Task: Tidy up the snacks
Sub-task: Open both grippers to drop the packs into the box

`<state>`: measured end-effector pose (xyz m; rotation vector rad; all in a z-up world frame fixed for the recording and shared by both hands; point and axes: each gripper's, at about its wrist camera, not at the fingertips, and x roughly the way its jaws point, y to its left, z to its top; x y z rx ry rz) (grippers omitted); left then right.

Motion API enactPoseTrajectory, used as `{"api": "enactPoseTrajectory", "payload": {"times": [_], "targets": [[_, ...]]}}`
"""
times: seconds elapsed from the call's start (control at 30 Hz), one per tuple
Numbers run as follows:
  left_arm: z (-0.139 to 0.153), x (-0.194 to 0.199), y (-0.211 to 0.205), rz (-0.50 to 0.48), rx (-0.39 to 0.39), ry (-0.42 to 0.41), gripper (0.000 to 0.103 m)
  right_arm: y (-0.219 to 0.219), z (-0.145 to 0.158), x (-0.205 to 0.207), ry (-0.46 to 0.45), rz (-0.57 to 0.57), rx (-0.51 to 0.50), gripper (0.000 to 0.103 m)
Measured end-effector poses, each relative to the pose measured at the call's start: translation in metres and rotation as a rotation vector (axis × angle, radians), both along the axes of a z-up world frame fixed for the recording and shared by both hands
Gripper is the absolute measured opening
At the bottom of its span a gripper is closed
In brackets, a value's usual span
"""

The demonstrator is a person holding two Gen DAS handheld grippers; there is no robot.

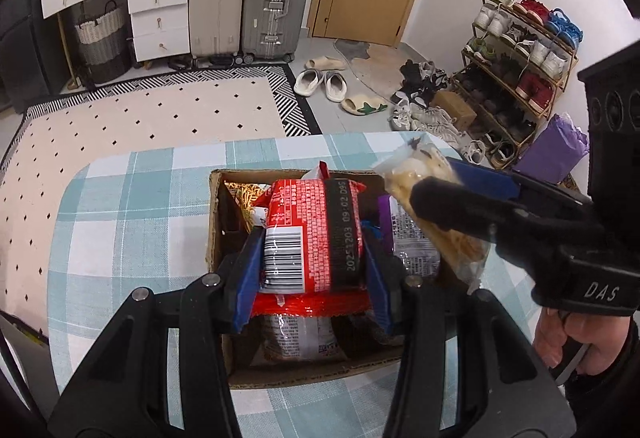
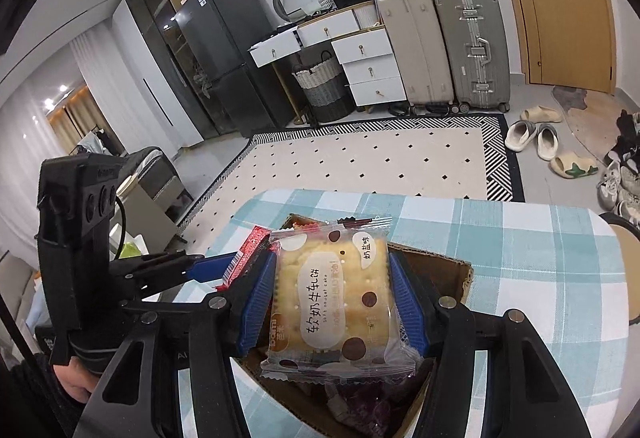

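In the left wrist view my left gripper (image 1: 312,238) is shut on a red snack packet (image 1: 316,226) with a barcode, held over an open cardboard box (image 1: 216,238). The box stands on a table with a blue checked cloth (image 1: 120,218) and holds several packets, one of them purple (image 1: 404,230). From the right, my right gripper (image 1: 440,182) reaches over the box's edge with a clear cracker packet (image 1: 432,174). In the right wrist view that gripper (image 2: 332,278) is shut on the cracker packet (image 2: 328,298) above the box (image 2: 452,274). The left gripper (image 2: 236,258) with the red packet (image 2: 250,250) is beside it.
Beyond the table's far edge lie a dotted rug (image 1: 140,118) and slippers (image 1: 320,82). A shoe rack (image 1: 520,58) and a purple bag (image 1: 552,150) stand at the right. Suitcases (image 1: 276,2) and white drawers (image 1: 160,18) line the wall. A hand (image 1: 568,342) holds the right gripper.
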<state>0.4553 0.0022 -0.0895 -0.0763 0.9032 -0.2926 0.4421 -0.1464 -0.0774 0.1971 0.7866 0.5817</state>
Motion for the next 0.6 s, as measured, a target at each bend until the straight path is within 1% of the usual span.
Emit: {"api": "enactPoseTrajectory", "payload": {"times": [0.1,0.13,0.17,0.2,0.23,0.27,0.3,0.33,0.37,0.43,0.6], "targets": [[-0.009,0.005,0.003,0.007,-0.013,0.015,0.044,0.005,-0.004,0.004,-0.002,-0.003,-0.018,0.058],[-0.01,0.006,0.006,0.005,-0.018,0.019,0.045,0.007,-0.005,0.004,-0.003,-0.002,-0.027,0.06],[-0.013,0.008,0.005,0.003,-0.01,0.025,0.049,0.011,-0.006,0.005,-0.006,0.004,-0.045,0.062],[-0.013,0.008,0.004,0.002,0.011,0.026,0.052,0.012,-0.006,0.002,-0.02,0.008,-0.054,0.067],[-0.013,0.008,0.003,-0.002,0.031,0.014,0.059,0.013,-0.004,-0.001,-0.036,0.01,-0.062,0.072],[-0.013,0.006,0.002,-0.009,0.05,-0.004,0.068,0.013,-0.002,-0.004,-0.058,0.002,-0.077,0.073],[-0.011,0.003,0.0,-0.009,0.073,-0.024,0.072,0.012,-0.001,-0.006,-0.064,-0.008,-0.081,0.074],[-0.008,-0.001,-0.001,-0.004,0.09,-0.043,0.078,0.009,0.0,-0.007,-0.068,-0.017,-0.074,0.075],[-0.005,-0.005,-0.001,0.001,0.104,-0.065,0.081,0.007,0.003,-0.009,-0.069,-0.02,-0.057,0.075],[0.003,-0.016,-0.001,0.006,0.109,-0.099,0.081,0.001,0.008,-0.015,-0.075,-0.025,-0.04,0.08],[0.021,-0.042,0.006,0.031,0.112,-0.156,0.081,-0.008,0.024,-0.032,-0.104,-0.042,-0.032,0.083]]}}
